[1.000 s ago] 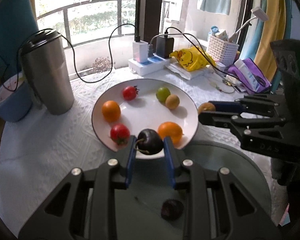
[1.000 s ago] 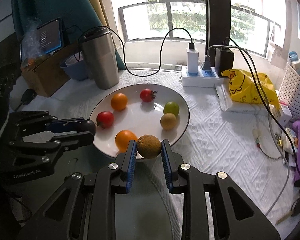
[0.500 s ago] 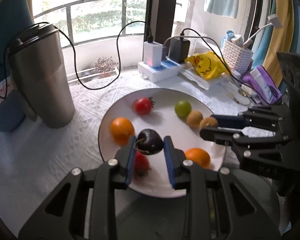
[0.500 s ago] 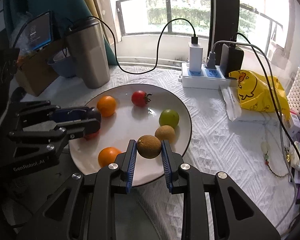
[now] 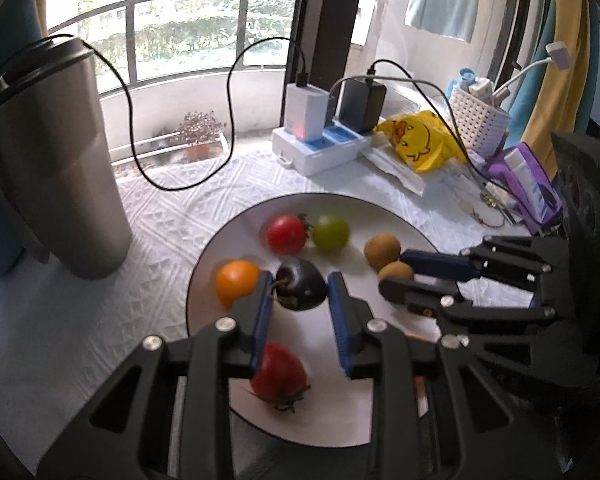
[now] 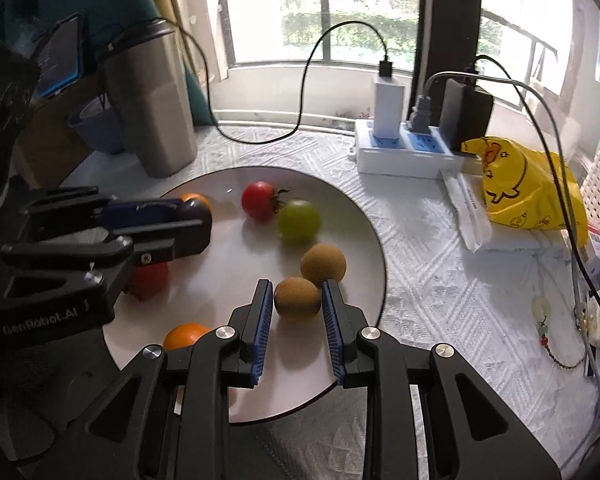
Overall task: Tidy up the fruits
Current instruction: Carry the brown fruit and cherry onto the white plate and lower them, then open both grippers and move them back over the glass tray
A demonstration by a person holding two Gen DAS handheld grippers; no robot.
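Left tool [image 5: 300,292] clamped on a dark purple round plum [image 5: 301,286] above the white round plate [image 5: 364,208], right tool [image 6: 296,300] clamped on a brown fuzzy kiwi [image 6: 297,297], just beside a second brown kiwi [image 6: 323,263] lying on the plate.

Daylight floods in from the window [image 5: 188,40] at top of both frames, blown out to near white in the right wrist view. Strong fisheye bending, dark vignette in the corners. Soft shadows fall toward the camera under fruit on the white plate [image 6: 352,216]. Slight motion blur on the green fruit [image 6: 299,222]; close foreground hardware dark, underexposed.
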